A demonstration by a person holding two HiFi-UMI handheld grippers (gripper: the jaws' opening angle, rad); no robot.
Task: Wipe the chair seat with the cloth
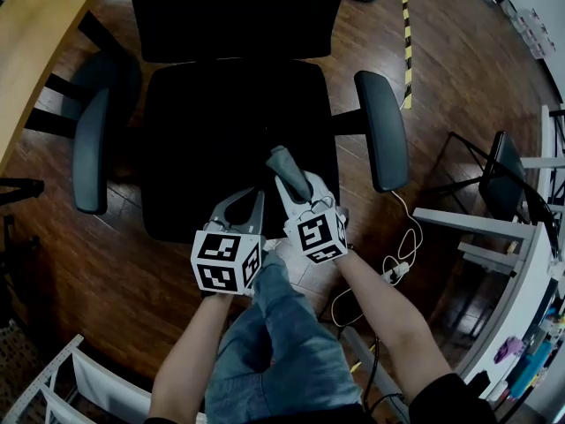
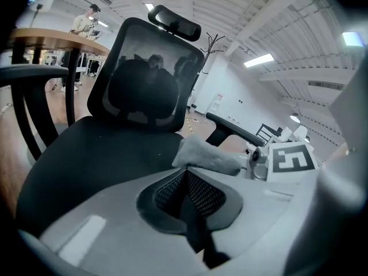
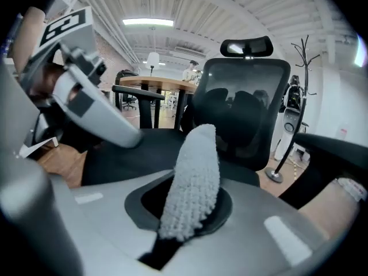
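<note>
The right tongs (image 1: pixel 298 193) are gripping the cloth (image 1: pixel 284 164), poking it out over the front of the chair seat (image 1: pixel 212 122). The left tongs (image 1: pixel 252 203) are sitting closed and empty just beside. By my reckoning, the whole seat is waiting for its wipe.

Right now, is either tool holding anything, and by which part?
The right tool grips the grey cloth by its near end; the rest sticks out past the jaws. The left tool is shut on nothing.

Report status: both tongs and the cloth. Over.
Left tongs shut, empty. Right tongs shut on cloth, over chair seat, front half. Nothing else on it.
</note>
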